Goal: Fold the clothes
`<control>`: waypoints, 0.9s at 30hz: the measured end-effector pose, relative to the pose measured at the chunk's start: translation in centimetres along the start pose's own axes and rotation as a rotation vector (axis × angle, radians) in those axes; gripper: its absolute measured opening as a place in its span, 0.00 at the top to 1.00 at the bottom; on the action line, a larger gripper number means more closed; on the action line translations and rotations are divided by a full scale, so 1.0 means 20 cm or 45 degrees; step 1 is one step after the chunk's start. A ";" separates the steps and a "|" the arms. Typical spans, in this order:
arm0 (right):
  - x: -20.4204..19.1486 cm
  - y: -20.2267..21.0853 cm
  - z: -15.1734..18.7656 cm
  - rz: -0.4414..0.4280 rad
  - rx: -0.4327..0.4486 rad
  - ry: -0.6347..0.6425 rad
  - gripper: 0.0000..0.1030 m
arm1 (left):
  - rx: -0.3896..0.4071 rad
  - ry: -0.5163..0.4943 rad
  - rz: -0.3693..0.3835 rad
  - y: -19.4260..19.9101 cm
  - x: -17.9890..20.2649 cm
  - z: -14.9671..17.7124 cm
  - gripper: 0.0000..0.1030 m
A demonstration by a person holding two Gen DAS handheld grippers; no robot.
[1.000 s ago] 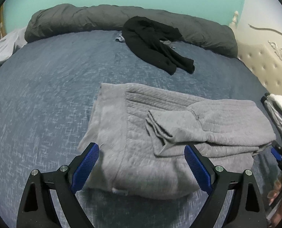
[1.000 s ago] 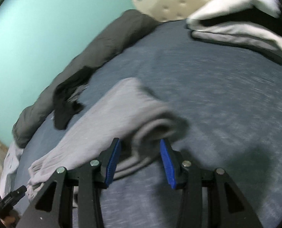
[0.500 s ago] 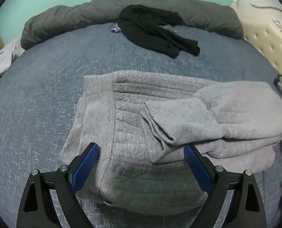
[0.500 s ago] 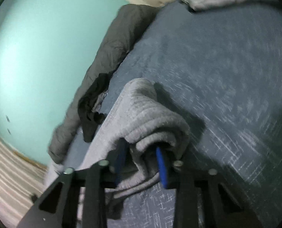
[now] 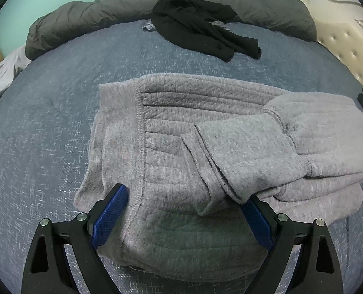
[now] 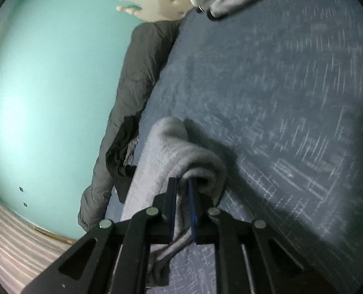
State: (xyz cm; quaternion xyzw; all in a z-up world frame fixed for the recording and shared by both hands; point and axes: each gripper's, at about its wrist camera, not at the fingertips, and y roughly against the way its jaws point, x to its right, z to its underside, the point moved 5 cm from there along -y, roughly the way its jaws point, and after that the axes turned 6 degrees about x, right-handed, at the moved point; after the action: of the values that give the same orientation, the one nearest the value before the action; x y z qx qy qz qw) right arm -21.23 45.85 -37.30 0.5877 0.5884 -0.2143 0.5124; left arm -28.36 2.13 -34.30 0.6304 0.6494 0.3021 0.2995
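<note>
No readable text, label, brand, number or sign showed in either view; nothing legible stood on the cloth ahead of the claws or on the wall beyond them.

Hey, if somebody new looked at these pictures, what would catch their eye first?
Probably the grey sweater, part-folded mid-bed, the open left gripper poised over its near edge. The right gripper is shut on its folded end. Behind lies a crumpled black garment.

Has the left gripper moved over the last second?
Yes. The left gripper has come forward over the grey sweatpants: its open tongs now straddle the near fold, and the black garment sits nearer.
</note>
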 end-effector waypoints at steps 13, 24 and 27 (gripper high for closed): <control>-0.02 -0.26 -0.04 0.235 -0.137 0.200 1.00 | -0.005 -0.006 -0.003 -0.01 0.00 0.02 0.09; -0.18 -0.24 -0.11 0.114 -0.052 0.315 0.95 | -0.009 -0.024 -0.017 -0.02 0.00 0.03 0.09; -0.13 -0.33 -0.09 0.164 -0.112 0.290 0.97 | -0.010 -0.028 -0.012 -0.02 0.00 0.03 0.09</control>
State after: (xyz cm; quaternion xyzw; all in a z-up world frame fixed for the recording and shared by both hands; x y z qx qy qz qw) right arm -28.46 44.82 -36.71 0.6217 0.6125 -0.0868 0.4804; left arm -28.11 2.04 -35.03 0.6293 0.6480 0.2962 0.3104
